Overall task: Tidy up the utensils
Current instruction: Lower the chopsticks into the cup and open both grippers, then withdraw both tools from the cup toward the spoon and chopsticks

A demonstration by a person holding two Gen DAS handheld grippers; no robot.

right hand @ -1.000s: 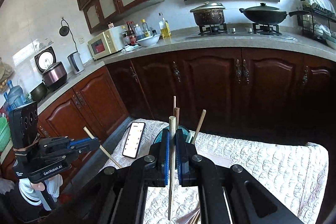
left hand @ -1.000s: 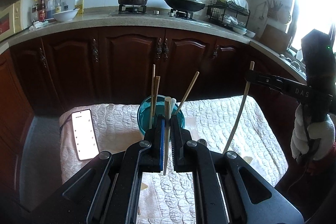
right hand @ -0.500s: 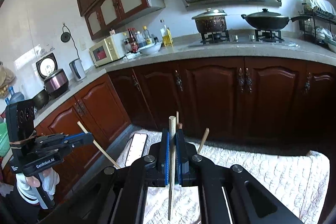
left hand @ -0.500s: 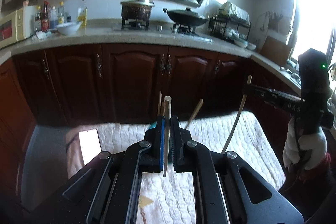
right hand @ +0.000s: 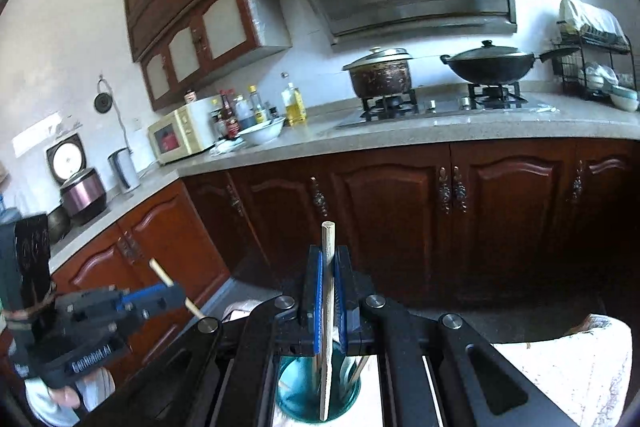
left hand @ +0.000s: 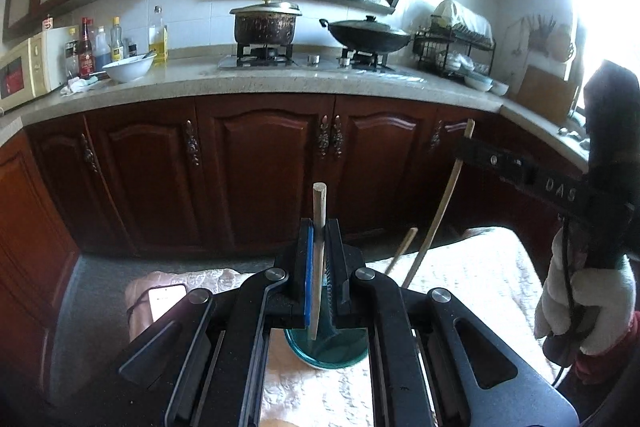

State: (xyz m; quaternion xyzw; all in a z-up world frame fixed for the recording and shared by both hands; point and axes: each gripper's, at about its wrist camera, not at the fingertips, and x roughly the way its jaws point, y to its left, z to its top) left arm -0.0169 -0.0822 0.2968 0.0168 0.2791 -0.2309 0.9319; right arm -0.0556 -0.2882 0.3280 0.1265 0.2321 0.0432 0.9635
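My left gripper point(left hand: 319, 247) is shut on a pale wooden chopstick point(left hand: 319, 219) held upright; its lower tip hangs over the teal glass cup point(left hand: 326, 353) below the jaws. My right gripper point(right hand: 328, 275) is shut on another chopstick point(right hand: 328, 243), also upright, its lower end over or inside the same teal cup point(right hand: 296, 395). The cup stands on the white quilted cloth point(left hand: 460, 279) and holds other chopsticks point(left hand: 402, 249). The right gripper and its chopstick also show in the left wrist view point(left hand: 466, 149), the left gripper in the right wrist view point(right hand: 176, 293).
A phone point(left hand: 166, 301) lies on the cloth at the left. Dark wooden cabinets point(left hand: 260, 167) stand behind, under a stone counter point(left hand: 280, 79) with a pot, a wok, bottles, a bowl and a microwave. A gloved hand point(left hand: 584, 299) holds the right gripper.
Both grippers have risen and moved forward over the cup with their chopsticks. The cup now lies under the jaws instead of ahead of them.
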